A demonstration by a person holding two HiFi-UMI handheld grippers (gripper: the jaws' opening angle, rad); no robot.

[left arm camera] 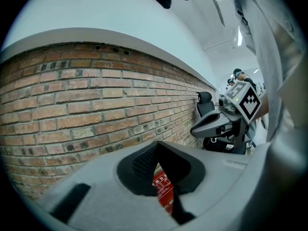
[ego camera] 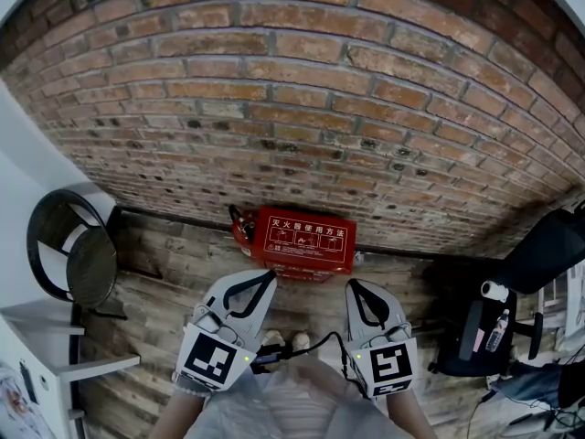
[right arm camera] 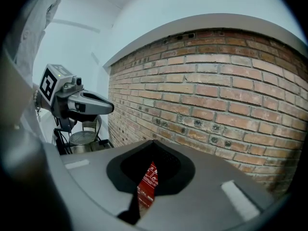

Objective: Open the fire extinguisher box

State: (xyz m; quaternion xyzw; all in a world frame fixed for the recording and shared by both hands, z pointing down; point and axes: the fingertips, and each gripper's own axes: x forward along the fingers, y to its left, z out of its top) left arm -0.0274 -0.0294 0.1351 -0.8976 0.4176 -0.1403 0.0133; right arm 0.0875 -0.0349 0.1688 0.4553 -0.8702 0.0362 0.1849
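The fire extinguisher box sits on the wooden plank floor, pushed right up against the foot of the brick wall. Its long axis runs side to side along the wall, and the broad face with white print points up toward the camera. It's a flat red rectangular case, smooth and a bit shiny, and the lid is down, so I can't tell what's inside.

The bricks are rough and mottled with pale mortar lines, and the planks look weathered.

The left hand-held gripper and right hand-held gripper hover side by side just short of the box, not touching it. Both have their jaws closed together and hold nothing; only a sliver of red shows through each.

Round black mesh chair off to the left, black office chair to the right.
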